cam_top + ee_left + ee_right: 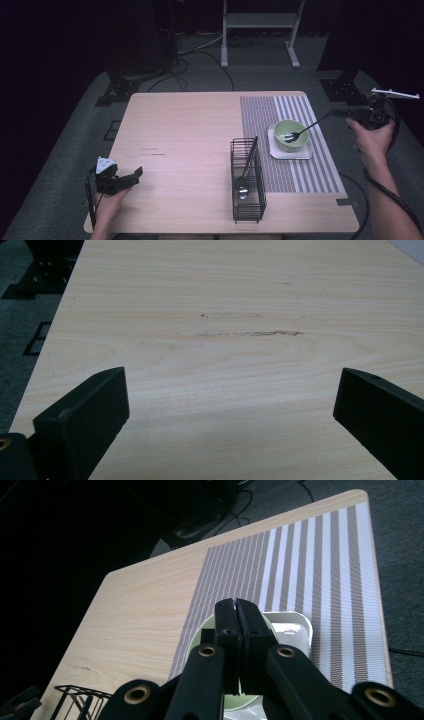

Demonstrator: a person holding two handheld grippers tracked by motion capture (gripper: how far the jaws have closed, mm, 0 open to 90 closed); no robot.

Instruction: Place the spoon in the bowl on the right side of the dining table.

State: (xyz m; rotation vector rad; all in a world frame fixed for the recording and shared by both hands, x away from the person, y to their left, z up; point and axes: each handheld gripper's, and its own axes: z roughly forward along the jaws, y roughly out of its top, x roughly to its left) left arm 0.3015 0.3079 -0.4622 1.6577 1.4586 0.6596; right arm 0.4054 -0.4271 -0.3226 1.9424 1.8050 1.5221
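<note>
A pale green bowl sits on a white square plate on the striped placemat. A black fork has its tines in the bowl and slants up to the right. My right gripper holds the handle's end beyond the table's right edge. In the right gripper view its jaws are pressed together over the bowl and hide the fork. My left gripper rests at the table's front left, its jaws wide apart over bare wood.
A black wire basket stands near the front middle of the table and holds a metal spoon with a black handle. A white stand, cables and dark equipment bases lie on the floor beyond the far edge.
</note>
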